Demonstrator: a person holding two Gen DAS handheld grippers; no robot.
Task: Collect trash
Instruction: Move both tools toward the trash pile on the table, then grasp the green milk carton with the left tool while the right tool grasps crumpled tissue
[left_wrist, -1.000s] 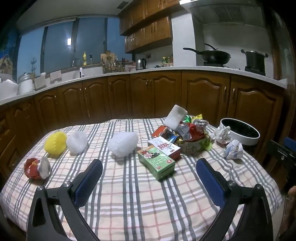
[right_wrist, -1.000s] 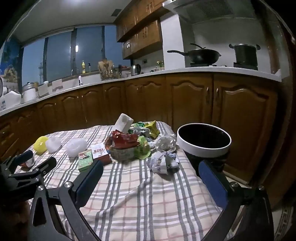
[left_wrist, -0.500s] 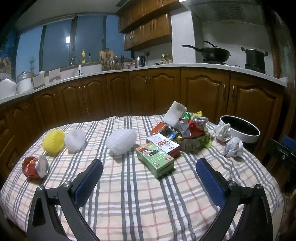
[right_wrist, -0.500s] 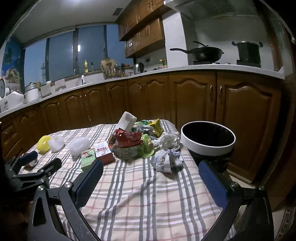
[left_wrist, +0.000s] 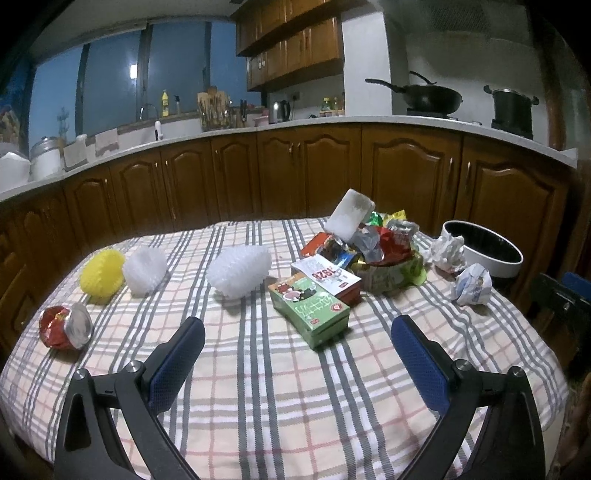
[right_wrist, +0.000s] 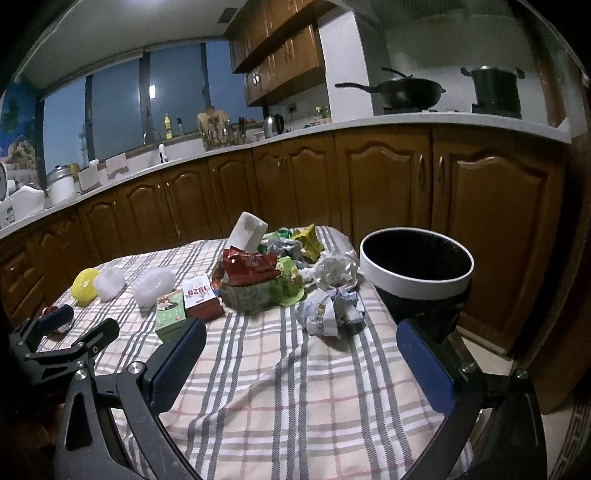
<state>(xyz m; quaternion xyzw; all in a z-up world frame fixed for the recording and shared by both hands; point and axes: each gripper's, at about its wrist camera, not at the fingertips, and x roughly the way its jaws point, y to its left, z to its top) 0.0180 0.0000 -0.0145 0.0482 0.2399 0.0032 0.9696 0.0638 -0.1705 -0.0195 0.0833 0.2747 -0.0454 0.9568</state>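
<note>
**Table litter awaiting collection: handling notes**

Left wrist view. Left gripper (left_wrist: 297, 334): jaws spread wide, holding nothing, at lower centre of frame above the plaid tablecloth (left_wrist: 258, 387).
- Green printed cardboard carton (left_wrist: 309, 310), centre: likely light and stiff; best pinched across its narrow sides.
- White-and-red "1928" cardboard box (left_wrist: 327, 277), leaning on the carton's far end: likely the same.
- White foam mesh fruit sleeve (left_wrist: 239, 270), left of centre; a second white one (left_wrist: 144, 270) and a yellow one (left_wrist: 102, 273) farther left: soft, springy, probably weightless; any squeeze should hold.
- Crushed red foil can (left_wrist: 64, 326), far left: light, possibly slick; grip across the flattened body.

Right wrist view. Right gripper (right_wrist: 301, 347): likewise wide apart and empty, lower centre.
- Crumpled white printed paper ball (right_wrist: 328, 308), centre: soft, compressible; take it across the middle.
- Heap of crinkled snack wrappers (right_wrist: 266, 275), above centre: flimsy, apt to slip.
- Black bin with white rim (right_wrist: 415, 282), right of centre, just beside the table edge.
</note>
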